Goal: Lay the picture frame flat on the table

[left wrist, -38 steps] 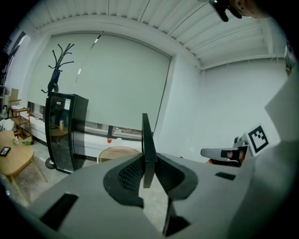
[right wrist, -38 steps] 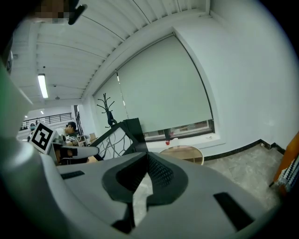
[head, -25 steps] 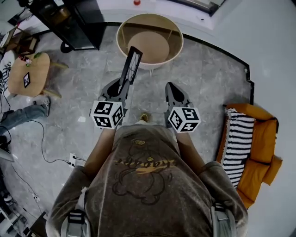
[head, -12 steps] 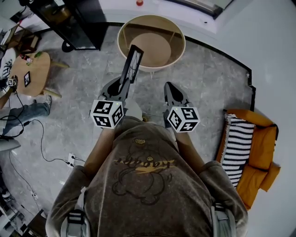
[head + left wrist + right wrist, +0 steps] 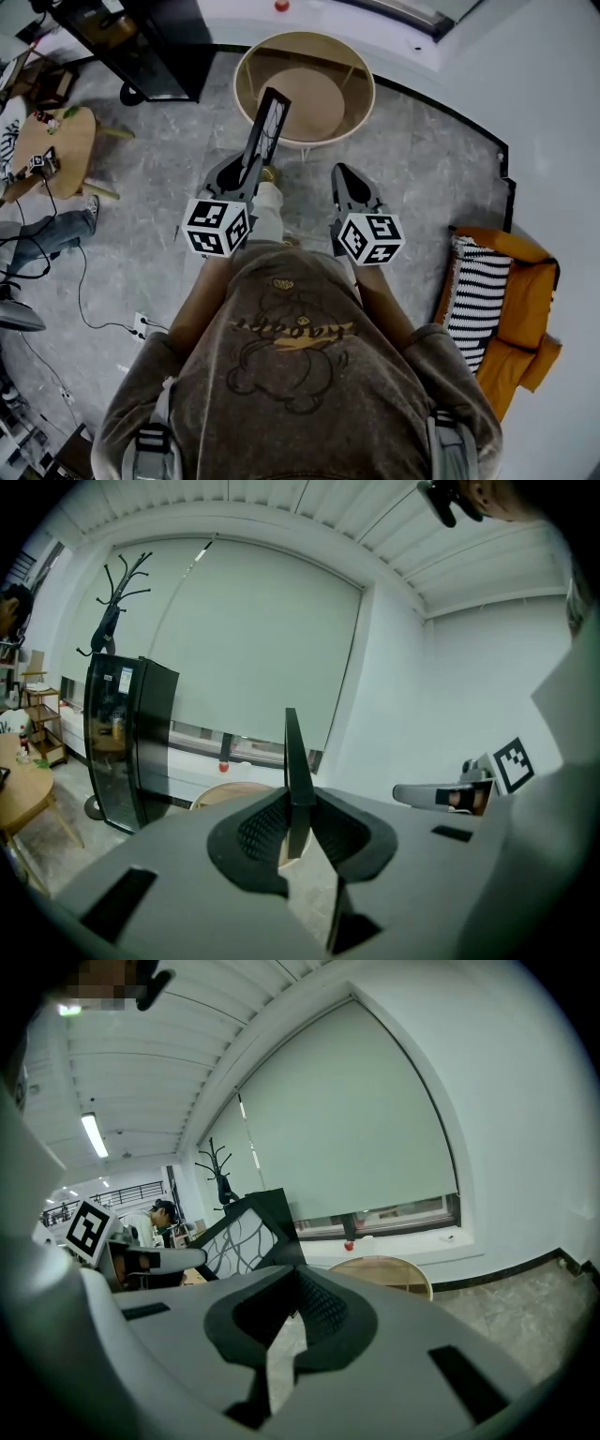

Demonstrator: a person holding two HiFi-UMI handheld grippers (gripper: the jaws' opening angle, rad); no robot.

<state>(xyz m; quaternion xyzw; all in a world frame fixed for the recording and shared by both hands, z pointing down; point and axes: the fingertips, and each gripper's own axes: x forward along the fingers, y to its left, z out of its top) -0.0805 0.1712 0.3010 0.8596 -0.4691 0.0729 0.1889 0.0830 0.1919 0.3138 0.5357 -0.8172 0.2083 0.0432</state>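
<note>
Standing upright, the picture frame is clamped in the left tool; right tool closed, empty.

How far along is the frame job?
Done: the picture frame is picked up, clamped edge-on in the left gripper's jaws. In hand: it is held upright above the floor, short of the round table. Left: get it over the table, lay it flat, let go. The right gripper holds nothing, jaws together.
</note>
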